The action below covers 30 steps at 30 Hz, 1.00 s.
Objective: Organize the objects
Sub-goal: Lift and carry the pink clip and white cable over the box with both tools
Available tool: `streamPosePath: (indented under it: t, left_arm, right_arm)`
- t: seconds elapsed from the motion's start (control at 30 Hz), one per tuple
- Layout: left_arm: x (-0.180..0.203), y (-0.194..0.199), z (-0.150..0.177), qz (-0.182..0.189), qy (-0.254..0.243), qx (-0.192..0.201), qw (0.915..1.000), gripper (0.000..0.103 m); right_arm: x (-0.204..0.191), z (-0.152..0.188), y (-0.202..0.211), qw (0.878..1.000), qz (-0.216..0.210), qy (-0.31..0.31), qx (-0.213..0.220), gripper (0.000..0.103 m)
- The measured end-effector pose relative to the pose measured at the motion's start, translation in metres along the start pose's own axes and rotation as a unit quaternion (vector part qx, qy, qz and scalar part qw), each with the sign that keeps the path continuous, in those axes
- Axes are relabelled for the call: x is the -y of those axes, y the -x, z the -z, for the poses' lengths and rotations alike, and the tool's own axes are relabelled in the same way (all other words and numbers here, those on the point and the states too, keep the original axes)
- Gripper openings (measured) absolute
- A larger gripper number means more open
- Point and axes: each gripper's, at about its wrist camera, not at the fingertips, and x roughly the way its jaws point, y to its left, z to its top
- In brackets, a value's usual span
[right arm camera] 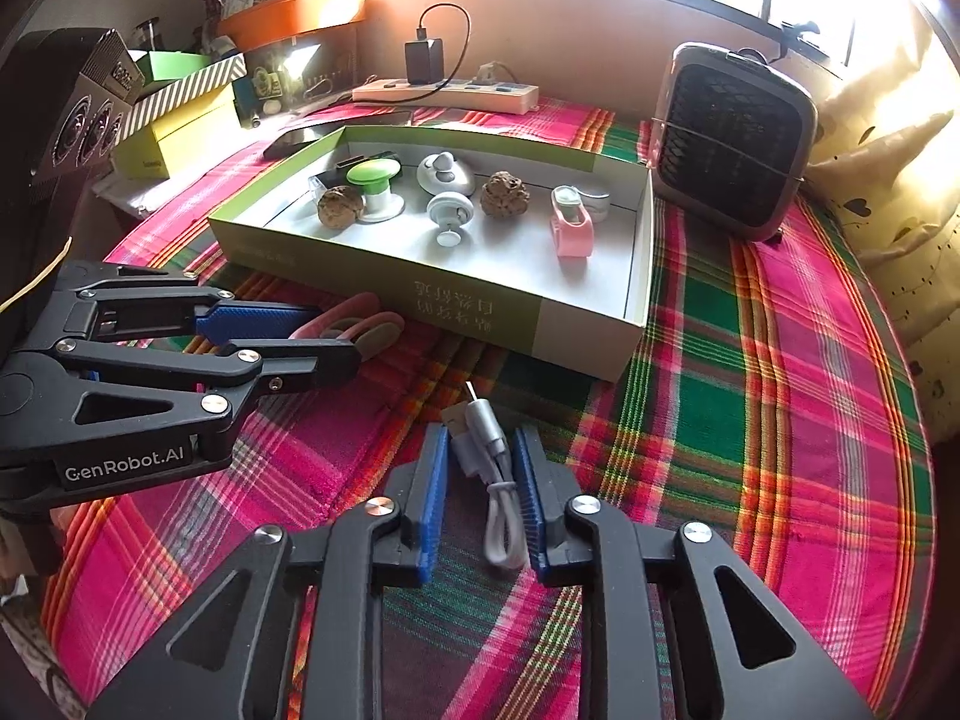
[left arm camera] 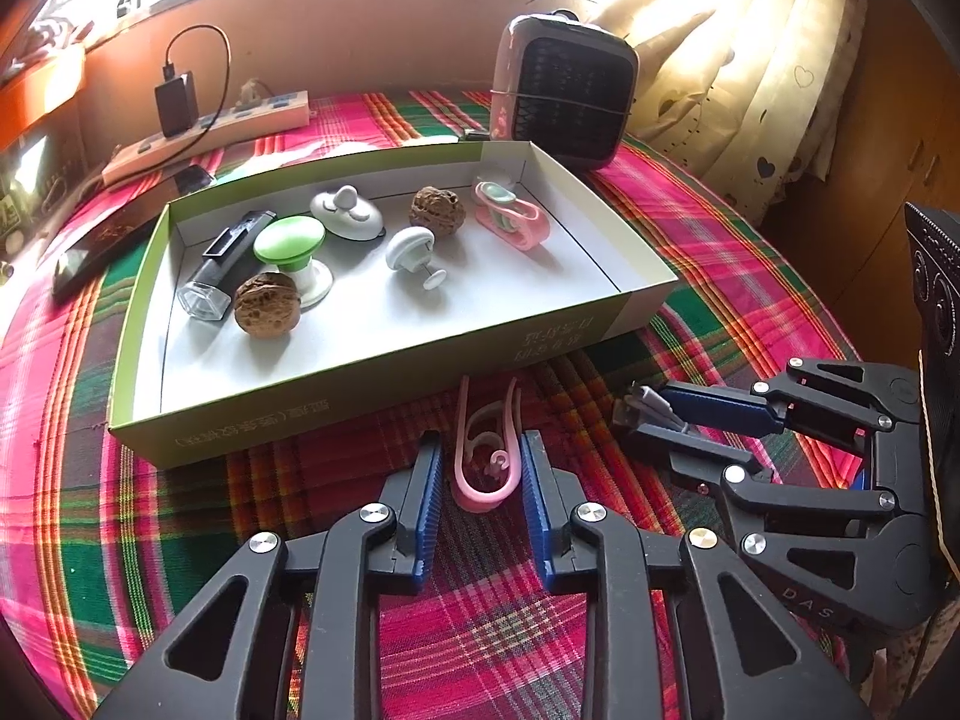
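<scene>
A shallow green-and-white box (left arm camera: pixel 384 372) (right arm camera: pixel 516 324) lies on the plaid cloth. It holds two walnuts (left arm camera: pixel 267 304), a green knob (left arm camera: pixel 289 238), white knobs, a black bottle (left arm camera: pixel 225 264) and a pink clip (left arm camera: pixel 513 217). My left gripper (left arm camera: pixel 483 462) (right arm camera: pixel 336 339) is closed around a second pink clip (left arm camera: pixel 483 462) in front of the box. My right gripper (right arm camera: pixel 480 468) (left arm camera: pixel 654 420) holds a coiled grey USB cable (right arm camera: pixel 489 456) between its blue pads, just right of the left gripper.
A dark mini heater (left arm camera: pixel 567 93) (right arm camera: pixel 735 138) stands behind the box's right end. A power strip with a charger (left arm camera: pixel 210 126) (right arm camera: pixel 444 90) and a phone (left arm camera: pixel 102 246) lie at the back left. Stacked boxes (right arm camera: pixel 180 114) stand far left. Curtains (left arm camera: pixel 762 60) hang on the right.
</scene>
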Motion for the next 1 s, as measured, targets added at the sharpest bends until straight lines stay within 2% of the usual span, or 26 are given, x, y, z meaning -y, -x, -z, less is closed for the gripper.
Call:
streamPosePath:
  t: [0.5, 1.0]
  left_arm:
    - [0.0061, 0.0011, 0.0042, -0.022, -0.02, 0.011, 0.9995, 0.022]
    - [0.0039, 0.0041, 0.0048, -0.02, -0.016, 0.013, 0.9996, 0.02]
  right_arm:
    - [0.0003, -0.0004, -0.0007, 1.0, 0.005, -0.012, 0.001, 0.021]
    - [0.0007, 0.0009, 0.001, 1.0, 0.001, -0.025, 0.002, 0.02]
